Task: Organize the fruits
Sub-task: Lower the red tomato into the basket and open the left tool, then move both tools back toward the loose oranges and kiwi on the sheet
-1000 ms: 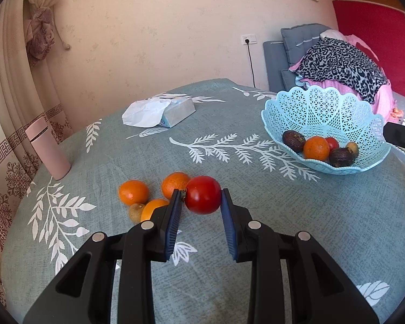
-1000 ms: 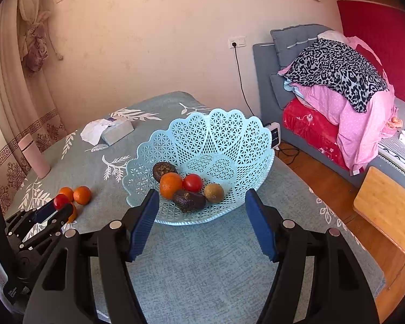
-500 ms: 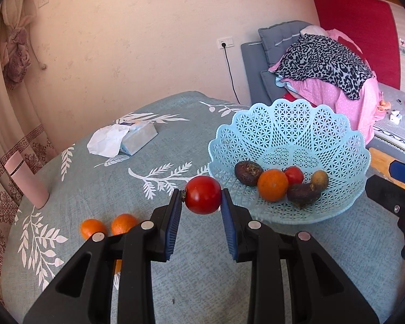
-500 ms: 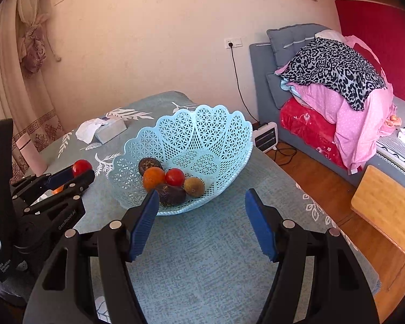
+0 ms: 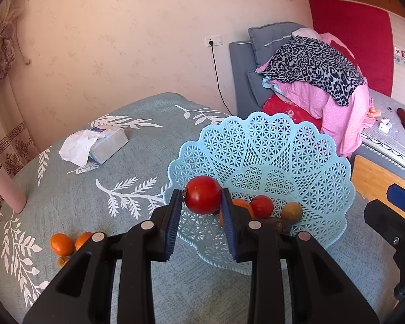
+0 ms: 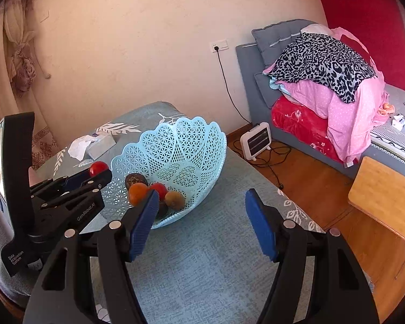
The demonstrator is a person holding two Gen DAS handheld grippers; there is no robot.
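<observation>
In the left wrist view my left gripper point(image 5: 202, 208) sits low in the centre of the frame with a red tomato point(image 5: 203, 195) between its two blue pads. The jaws are narrow and just beginning to ease apart, yet both pads touch the tomato's sides, so I count it as held. The tomato hangs in front of the near left rim of the pale blue lattice basket point(image 5: 270, 145), which fills the middle right of the frame.

Inside the basket I see a second, smaller tomato point(image 5: 262, 206), an orange point(image 5: 241, 205) partly hidden behind my right-hand pad, and a brownish round fruit point(image 5: 291, 211). A dark fruit below them is mostly hidden.

At the lower left of that view, two oranges point(image 5: 62, 243) lie on the grey-green leaf-print tablecloth point(image 5: 81, 189), well apart from the basket. A tissue box point(image 5: 105, 145) sits toward the upper left, and a pink bottle point(image 5: 6, 186) stands at the left edge.

In the right wrist view my right gripper point(image 6: 202, 224) occupies the bottom centre, jaws about half open with nothing between the pads; only tablecloth shows through the gap. Its left pad overlaps the basket's near rim in the picture, though I cannot tell whether it touches.
</observation>
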